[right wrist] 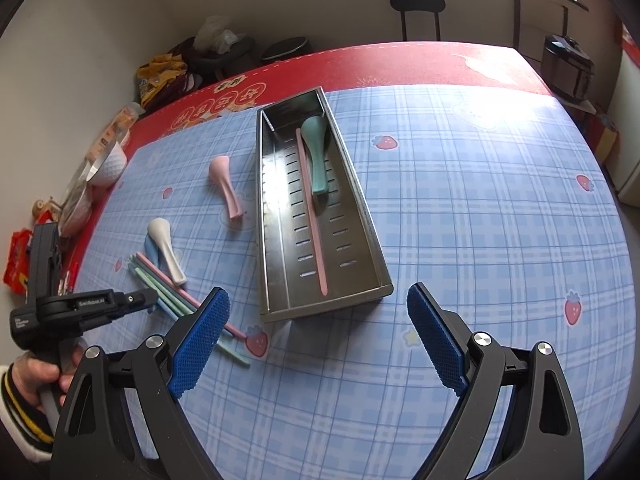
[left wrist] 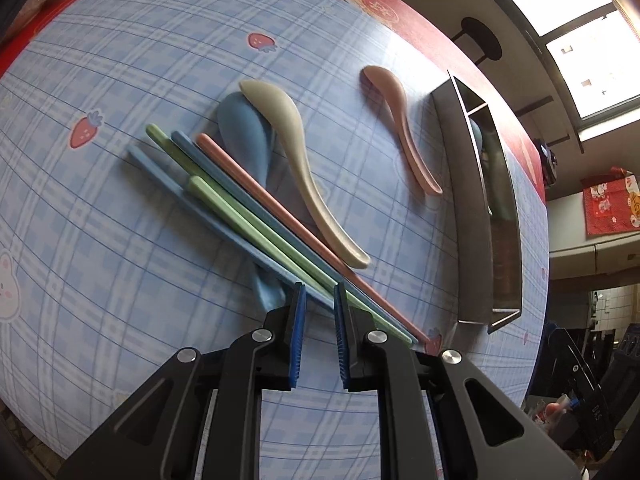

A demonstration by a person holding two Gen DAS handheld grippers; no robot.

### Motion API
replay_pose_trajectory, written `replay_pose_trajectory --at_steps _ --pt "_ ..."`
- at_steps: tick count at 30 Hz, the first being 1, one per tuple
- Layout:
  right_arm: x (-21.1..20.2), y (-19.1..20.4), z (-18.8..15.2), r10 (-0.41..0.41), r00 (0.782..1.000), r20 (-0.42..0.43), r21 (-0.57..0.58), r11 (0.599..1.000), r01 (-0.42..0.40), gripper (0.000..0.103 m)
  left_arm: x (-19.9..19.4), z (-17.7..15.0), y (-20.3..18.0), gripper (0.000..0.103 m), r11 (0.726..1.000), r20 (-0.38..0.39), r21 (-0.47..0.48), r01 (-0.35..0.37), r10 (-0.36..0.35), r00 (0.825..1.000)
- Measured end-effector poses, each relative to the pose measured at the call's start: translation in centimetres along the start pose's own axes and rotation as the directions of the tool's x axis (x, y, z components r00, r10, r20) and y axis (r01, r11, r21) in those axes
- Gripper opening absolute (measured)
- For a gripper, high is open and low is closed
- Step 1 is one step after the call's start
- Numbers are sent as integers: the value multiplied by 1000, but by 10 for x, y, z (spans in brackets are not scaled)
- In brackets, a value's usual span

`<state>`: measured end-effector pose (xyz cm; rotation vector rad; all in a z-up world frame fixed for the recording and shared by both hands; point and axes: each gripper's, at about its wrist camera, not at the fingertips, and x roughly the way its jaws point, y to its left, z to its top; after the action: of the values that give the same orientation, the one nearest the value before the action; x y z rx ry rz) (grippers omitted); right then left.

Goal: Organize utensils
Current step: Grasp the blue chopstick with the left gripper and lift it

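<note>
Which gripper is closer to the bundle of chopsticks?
Left. The left gripper hangs right over the chopsticks' tips; the right gripper hovers nearer the metal tray.

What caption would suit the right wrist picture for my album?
Open right tool hovers before a steel utensil tray holding a teal spoon and pink chopstick.

Daylight pouring from window [left wrist: 592,68], blown-out glare patch on tablecloth [right wrist: 492,68], soft shadows under stuff, heavy fisheye bending at edges, corners dark, mostly sharp.
</note>
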<state>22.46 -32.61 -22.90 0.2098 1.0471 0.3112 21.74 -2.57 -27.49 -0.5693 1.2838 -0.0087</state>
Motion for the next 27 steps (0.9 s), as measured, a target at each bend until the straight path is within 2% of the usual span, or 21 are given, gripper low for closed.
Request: replay_pose_trajectory --at_steps 2,6,10,20,24,27 --pt "0 1 0 2 1000 -3 -3 1000 -2 87 9 -3 -4 14 1000 -22 3 -8 8 1000" --pt "0 -2 -3 -3 1000 -8 5 1000 3 87 17 -1 -9 15 999 -20 12 -33 33 999" --pt "-1 -7 -4 -7 1000 -10 24 1000 7 87 18 2 -7 20 998 -16 -23 -51 51 999" --pt "0 -3 -3 7 1000 -12 26 1000 -7 87 -1 6 27 21 988 19 -106 -109 111 994" --pt "1 1 -1 15 1000 -10 25 1000 -15 87 -10 2 41 22 985 25 -113 -130 134 991" --pt "2 5 -1 22 1000 -10 24 999 -22 87 -19 -2 49 22 981 35 -93 -172 175 984"
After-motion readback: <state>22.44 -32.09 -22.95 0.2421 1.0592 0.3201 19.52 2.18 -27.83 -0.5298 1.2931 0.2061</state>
